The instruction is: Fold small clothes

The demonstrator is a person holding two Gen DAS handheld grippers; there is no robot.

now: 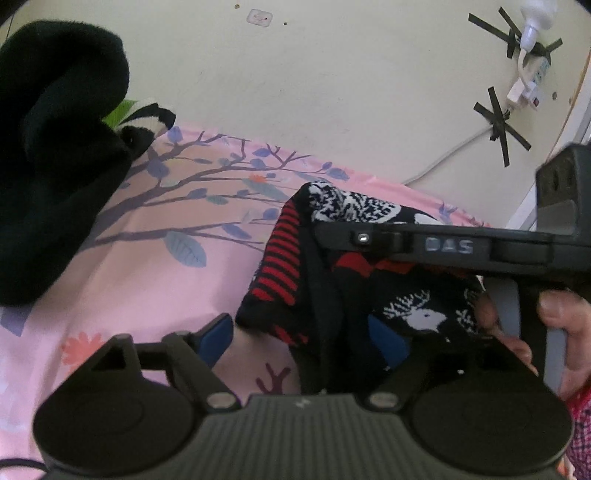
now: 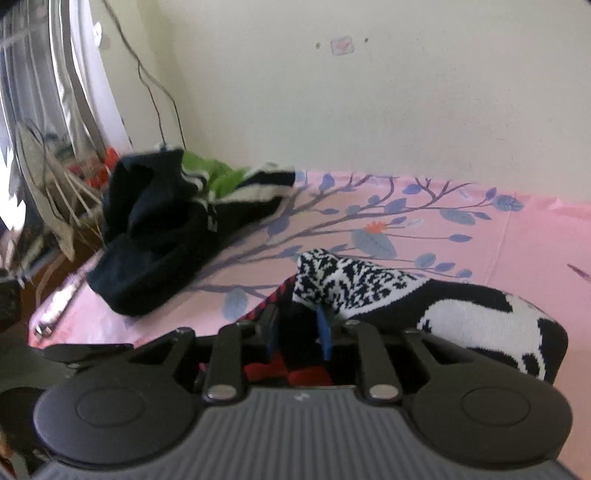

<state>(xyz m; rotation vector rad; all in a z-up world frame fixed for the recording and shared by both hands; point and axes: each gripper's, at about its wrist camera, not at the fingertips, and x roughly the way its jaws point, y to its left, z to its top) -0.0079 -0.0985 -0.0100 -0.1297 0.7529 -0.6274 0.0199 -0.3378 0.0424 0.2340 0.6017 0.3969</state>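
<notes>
The right gripper (image 2: 297, 328) was clenched on the patterned knit sock (image 2: 369, 284), a black, white and red one with a speckled cuff and a white animal figure; its blue-lined fingers (image 2: 324, 332) stood close together with a fold of the knit pinched between them, red fabric bunched just behind them. The sock lay on the pink bedsheet printed with a purple tree and blue leaves (image 2: 480, 251), its free end trailing to the right of that gripper.

In the left wrist view the left gripper (image 1: 303, 338) stood released, its jaws wide apart; one blue pad (image 1: 216, 338) was clear over the sheet left of the sock, the other half hidden behind hanging knit. The red-striped part of the sock (image 1: 277, 266) drooped between the jaws without being pressed. Across the sock, the body of the right gripper (image 1: 443, 243) crossed as a black bar and blocked the cloth behind it; raised letters on it read "DAS". A hand (image 1: 569, 332) wrapped its handle at the right of the sock.

Farther back and left of the sock, a heap of dark clothes (image 2: 155, 251) sat on the sheet, with a black-and-white striped piece (image 2: 258, 184) and a bright green one (image 2: 218, 177) on top. Behind the sock rose a cream wall (image 1: 332, 92), where a white power strip with its cable (image 1: 524, 92) was fixed by crosses of black tape (image 1: 498, 125). Its small pale sticker (image 1: 260, 17) was too blurred to read.
</notes>
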